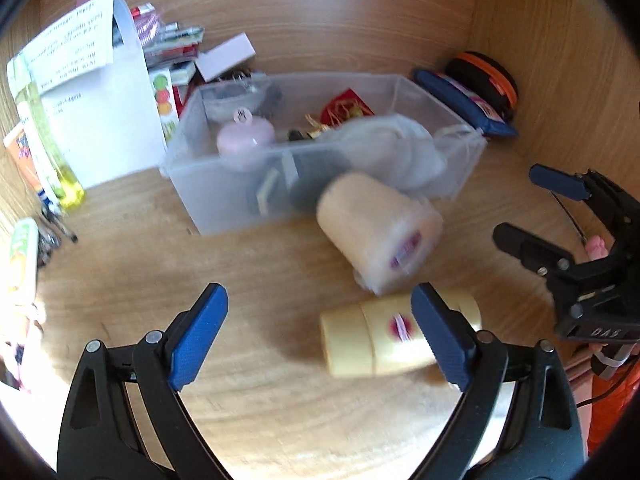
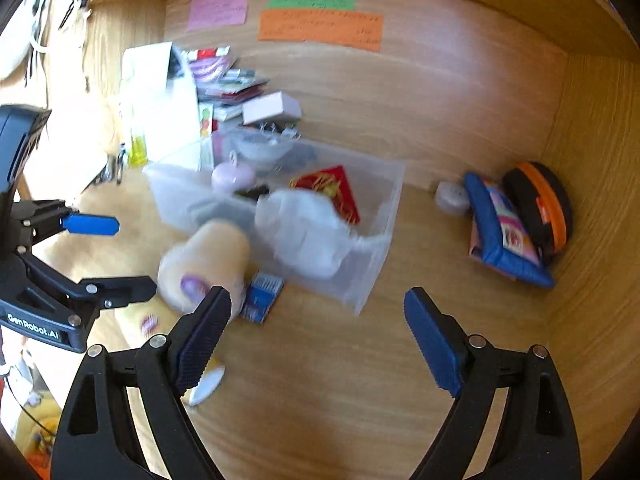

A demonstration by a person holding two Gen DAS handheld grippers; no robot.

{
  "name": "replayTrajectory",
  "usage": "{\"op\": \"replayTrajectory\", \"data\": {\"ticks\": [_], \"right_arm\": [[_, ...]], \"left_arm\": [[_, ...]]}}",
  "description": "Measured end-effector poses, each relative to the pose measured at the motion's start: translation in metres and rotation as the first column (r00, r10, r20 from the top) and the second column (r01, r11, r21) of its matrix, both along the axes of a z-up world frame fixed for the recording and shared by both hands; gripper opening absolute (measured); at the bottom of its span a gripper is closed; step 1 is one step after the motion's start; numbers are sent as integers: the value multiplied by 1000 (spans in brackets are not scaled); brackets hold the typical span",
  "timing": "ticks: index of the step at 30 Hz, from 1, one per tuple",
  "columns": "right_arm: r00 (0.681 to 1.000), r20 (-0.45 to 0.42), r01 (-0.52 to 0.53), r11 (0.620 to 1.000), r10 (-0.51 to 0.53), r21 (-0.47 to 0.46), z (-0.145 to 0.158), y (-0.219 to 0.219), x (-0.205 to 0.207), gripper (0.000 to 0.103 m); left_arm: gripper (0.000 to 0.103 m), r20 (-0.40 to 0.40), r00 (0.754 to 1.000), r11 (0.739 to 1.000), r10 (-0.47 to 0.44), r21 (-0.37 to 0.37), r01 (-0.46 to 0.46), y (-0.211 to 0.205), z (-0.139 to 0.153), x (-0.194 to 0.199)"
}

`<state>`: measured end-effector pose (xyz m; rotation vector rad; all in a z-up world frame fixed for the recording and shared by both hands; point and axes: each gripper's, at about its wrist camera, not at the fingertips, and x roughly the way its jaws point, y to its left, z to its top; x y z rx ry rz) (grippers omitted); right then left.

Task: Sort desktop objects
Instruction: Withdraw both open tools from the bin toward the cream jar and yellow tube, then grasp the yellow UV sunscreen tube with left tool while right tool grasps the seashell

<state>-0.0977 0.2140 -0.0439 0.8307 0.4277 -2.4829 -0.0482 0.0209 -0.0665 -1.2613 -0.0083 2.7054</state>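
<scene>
A clear plastic bin [image 1: 224,196] stands on the wooden desk, holding a pink round item [image 1: 246,134], a red packet [image 1: 348,110] and a white cloth bag [image 1: 384,148]. A blurred cream tape roll [image 1: 376,232] is beside the bin's front, with no gripper touching it. A yellow roll [image 1: 372,336] lies on the desk by my left gripper's right finger. My left gripper [image 1: 320,336] is open and empty. My right gripper [image 2: 316,336] is open and empty; it also shows in the left wrist view [image 1: 520,208]. The bin [image 2: 376,248] and cream roll [image 2: 204,260] show in the right wrist view.
Papers and a bottle [image 1: 60,148] stand at the left with stacked packets [image 1: 172,40] behind. A blue pouch [image 1: 464,104] and an orange-black case [image 1: 488,76] lie at the back right corner. A small blue box [image 2: 262,296] lies by the bin. Wooden walls enclose the desk.
</scene>
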Motion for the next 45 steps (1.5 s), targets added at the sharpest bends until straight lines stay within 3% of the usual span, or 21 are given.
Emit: {"op": "replayTrajectory", "data": {"ticks": [5, 11, 17, 20, 22, 24, 29, 34, 39, 41, 43, 45], "right_arm": [[998, 55, -33, 999, 33, -9, -17, 4, 21, 87], [980, 162, -102, 991, 115, -86, -37, -2, 49, 87], [977, 173, -112, 991, 123, -72, -53, -22, 62, 83], [976, 182, -109, 992, 118, -55, -60, -30, 61, 62], [980, 166, -102, 994, 108, -45, -61, -31, 60, 58], [980, 167, -96, 994, 103, -52, -60, -27, 58, 46], [982, 168, -82, 995, 90, -54, -60, -13, 51, 29], [985, 168, -37, 998, 46, -51, -61, 4, 40, 28], [981, 192, -11, 997, 24, -72, -59, 21, 31, 28], [982, 189, -12, 998, 24, -63, -58, 25, 30, 28], [983, 184, -16, 999, 25, -50, -58, 26, 32, 28], [983, 182, -14, 999, 21, -40, -58, 29, 33, 29]], "left_arm": [[94, -1, 1000, 999, 18, -37, -18, 3, -10, 23], [94, 22, 998, 998, 65, 6, -65, -17, -17, 41], [94, 40, 996, 997, 76, 14, -76, -20, -20, 43], [94, 40, 998, 998, 53, 17, -54, -17, -19, 42], [94, 39, 999, 999, 33, 8, -33, -11, -18, 39], [94, 35, 999, 1000, 14, -3, -14, -5, -18, 37], [94, 34, 998, 998, -48, -43, 49, 14, -16, 23], [95, 65, 991, 992, -120, -40, 123, 26, -19, 6], [94, 63, 986, 984, -153, -83, 158, 36, -22, 0], [92, 56, 985, 981, -162, -100, 167, 40, -23, -1], [79, 67, 982, 979, -177, -91, 182, 43, -26, -3], [78, 73, 980, 977, -183, -94, 190, 47, -28, -4]]}}
